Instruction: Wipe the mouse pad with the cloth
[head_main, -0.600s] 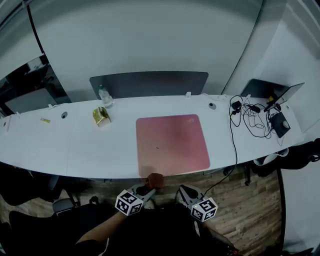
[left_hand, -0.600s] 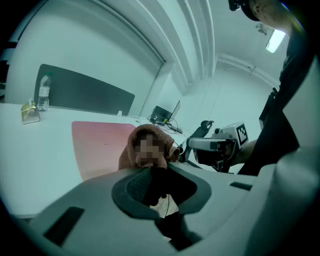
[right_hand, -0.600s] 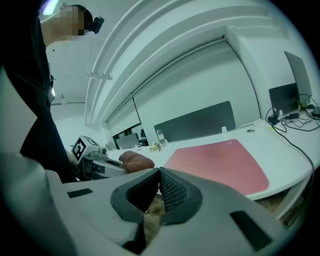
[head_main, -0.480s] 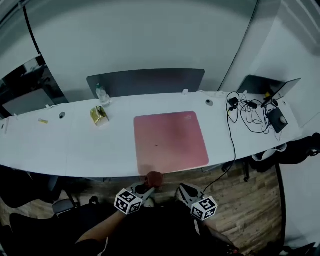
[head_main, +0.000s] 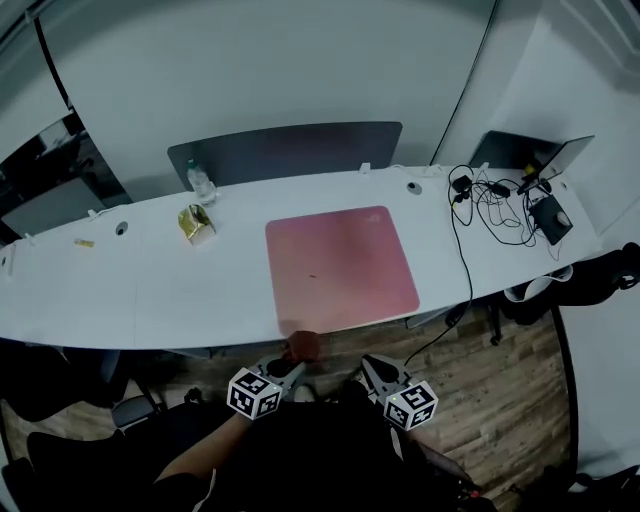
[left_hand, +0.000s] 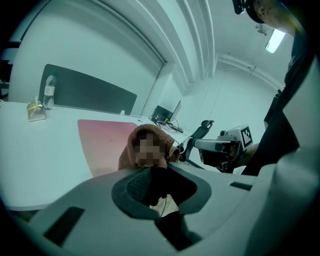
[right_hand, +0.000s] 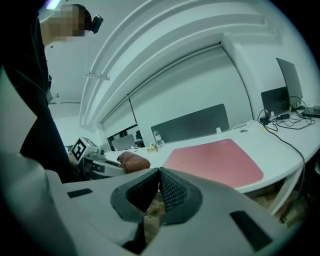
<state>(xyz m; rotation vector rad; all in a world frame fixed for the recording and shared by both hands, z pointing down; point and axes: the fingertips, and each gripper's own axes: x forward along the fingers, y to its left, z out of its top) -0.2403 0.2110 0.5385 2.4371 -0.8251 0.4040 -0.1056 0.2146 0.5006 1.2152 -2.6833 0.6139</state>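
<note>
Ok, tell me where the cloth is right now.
In the head view the reddish-brown cloth sits low at centre, clamped in the left tool just off the near edge of the desk, by the near-left corner of the pink mouse pad.

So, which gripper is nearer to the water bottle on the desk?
Left. The left gripper, holding the cloth, is off the near edge of the desk, right of the water bottle; the right gripper is further right.

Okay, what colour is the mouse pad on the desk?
The mouse pad is a plain pinkish red with no visible pattern. It shows best in the head view.
</note>
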